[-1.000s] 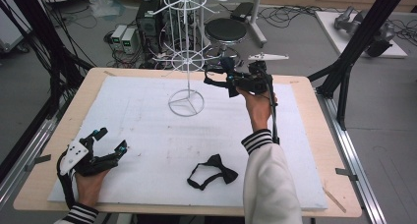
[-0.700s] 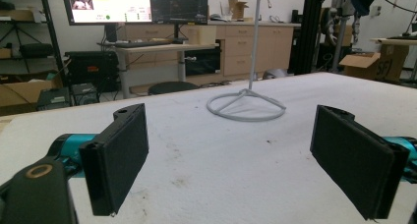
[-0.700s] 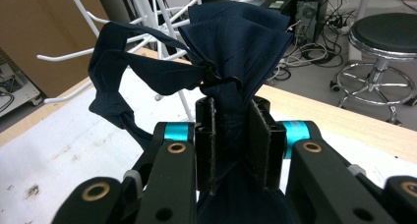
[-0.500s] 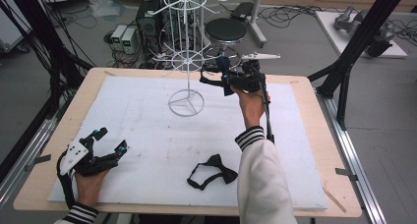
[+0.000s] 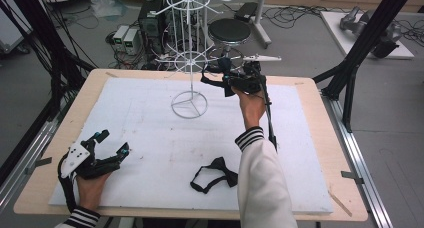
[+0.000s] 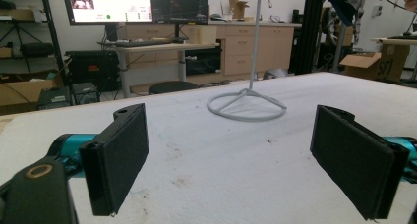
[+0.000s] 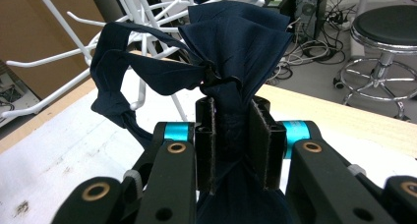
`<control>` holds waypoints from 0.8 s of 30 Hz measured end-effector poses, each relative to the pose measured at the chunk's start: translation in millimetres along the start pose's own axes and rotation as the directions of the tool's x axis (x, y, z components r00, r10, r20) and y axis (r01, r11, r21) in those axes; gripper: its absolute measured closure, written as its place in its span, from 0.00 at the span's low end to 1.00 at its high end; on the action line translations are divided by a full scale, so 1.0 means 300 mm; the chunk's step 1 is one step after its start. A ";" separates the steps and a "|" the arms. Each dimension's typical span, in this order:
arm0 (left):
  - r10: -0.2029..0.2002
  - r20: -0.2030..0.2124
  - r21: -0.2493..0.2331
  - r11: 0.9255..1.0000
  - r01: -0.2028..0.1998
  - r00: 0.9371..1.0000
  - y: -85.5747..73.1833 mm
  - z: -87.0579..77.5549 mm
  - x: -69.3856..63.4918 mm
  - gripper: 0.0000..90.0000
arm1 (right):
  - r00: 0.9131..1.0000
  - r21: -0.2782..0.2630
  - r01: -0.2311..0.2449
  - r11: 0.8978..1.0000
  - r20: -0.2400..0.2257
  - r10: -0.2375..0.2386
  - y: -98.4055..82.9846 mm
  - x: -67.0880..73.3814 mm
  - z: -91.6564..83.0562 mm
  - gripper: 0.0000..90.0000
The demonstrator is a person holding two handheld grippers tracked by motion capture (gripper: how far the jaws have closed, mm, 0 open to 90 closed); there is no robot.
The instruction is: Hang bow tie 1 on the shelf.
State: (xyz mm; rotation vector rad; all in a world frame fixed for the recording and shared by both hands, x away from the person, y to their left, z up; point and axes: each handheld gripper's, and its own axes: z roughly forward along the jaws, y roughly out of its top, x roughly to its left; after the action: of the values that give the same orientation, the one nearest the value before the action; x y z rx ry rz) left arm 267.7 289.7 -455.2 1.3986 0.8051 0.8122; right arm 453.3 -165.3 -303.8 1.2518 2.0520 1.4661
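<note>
Resting low at the near left of the white foam sheet (image 5: 150, 133), the left gripper (image 5: 111, 142) lay in the person's left hand (image 5: 90, 184) with its jaws spread wide and nothing between them. Farther right, a white wire rack (image 5: 190, 63) stood on its ring base toward the far edge, and a black bow tie (image 5: 214, 175) lay flat near the front edge just beside the right sleeve (image 5: 260, 178). At the right, the raised right gripper (image 7: 236, 135) was pinching a dark navy bow tie (image 7: 236, 42) at its middle, its strap loop hanging among the rack's lower hooks, though whether it had caught on one could not be told.
</note>
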 end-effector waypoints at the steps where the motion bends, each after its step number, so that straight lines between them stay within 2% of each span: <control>1: -0.001 0.000 -0.001 1.000 0.001 1.000 0.000 0.000 0.000 0.17 | 1.000 0.004 -0.003 1.000 0.001 0.003 -0.002 0.000 0.004 0.83; 18: -0.001 0.000 -0.001 1.000 0.001 1.000 0.000 0.000 -0.001 0.17 | 0.999 0.031 0.046 0.998 0.008 -0.046 -0.010 0.005 0.029 0.82; 24: -0.001 0.000 -0.001 1.000 0.001 1.000 0.000 0.000 -0.001 0.17 | 0.998 0.044 0.057 0.997 0.024 -0.058 -0.012 0.004 0.030 0.75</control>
State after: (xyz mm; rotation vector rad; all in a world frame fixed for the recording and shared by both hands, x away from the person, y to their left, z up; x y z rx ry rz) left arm 267.7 289.4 -455.2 1.3974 0.8049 0.8117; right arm 457.1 -159.2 -310.4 1.2108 2.0959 1.3808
